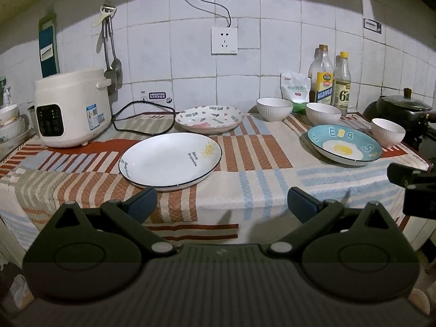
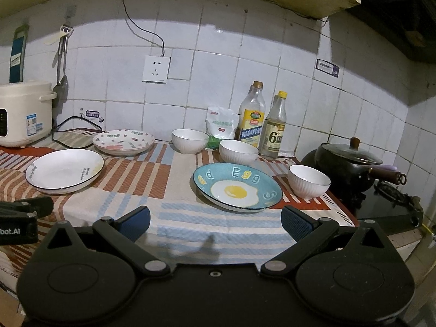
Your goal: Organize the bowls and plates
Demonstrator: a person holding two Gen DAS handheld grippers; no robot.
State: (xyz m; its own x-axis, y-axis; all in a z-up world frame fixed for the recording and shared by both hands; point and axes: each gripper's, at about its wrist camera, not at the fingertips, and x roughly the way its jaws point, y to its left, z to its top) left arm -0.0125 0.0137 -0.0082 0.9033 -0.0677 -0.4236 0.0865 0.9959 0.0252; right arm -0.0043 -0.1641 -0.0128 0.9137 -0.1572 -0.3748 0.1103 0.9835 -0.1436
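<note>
Three plates lie on the checked cloth: a white sun plate [image 1: 170,160] [image 2: 64,170], a heart-patterned plate [image 1: 209,118] [image 2: 124,139] behind it, and a blue egg plate [image 1: 344,144] [image 2: 237,186] to the right. Three white ribbed bowls stand near the blue plate: one at the back [image 1: 274,108] [image 2: 189,140], one in the middle [image 1: 323,113] [image 2: 238,151], one at the right [image 1: 388,131] [image 2: 309,180]. My left gripper [image 1: 222,204] is open and empty, just in front of the white plate. My right gripper [image 2: 215,222] is open and empty, in front of the blue plate.
A rice cooker [image 1: 72,109] with its cord stands at the left. Two bottles [image 2: 252,117] and a salt bag [image 2: 221,125] stand against the tiled wall. A black lidded pot [image 2: 351,164] sits on the stove at the right. Stacked dishes [image 1: 9,125] sit far left.
</note>
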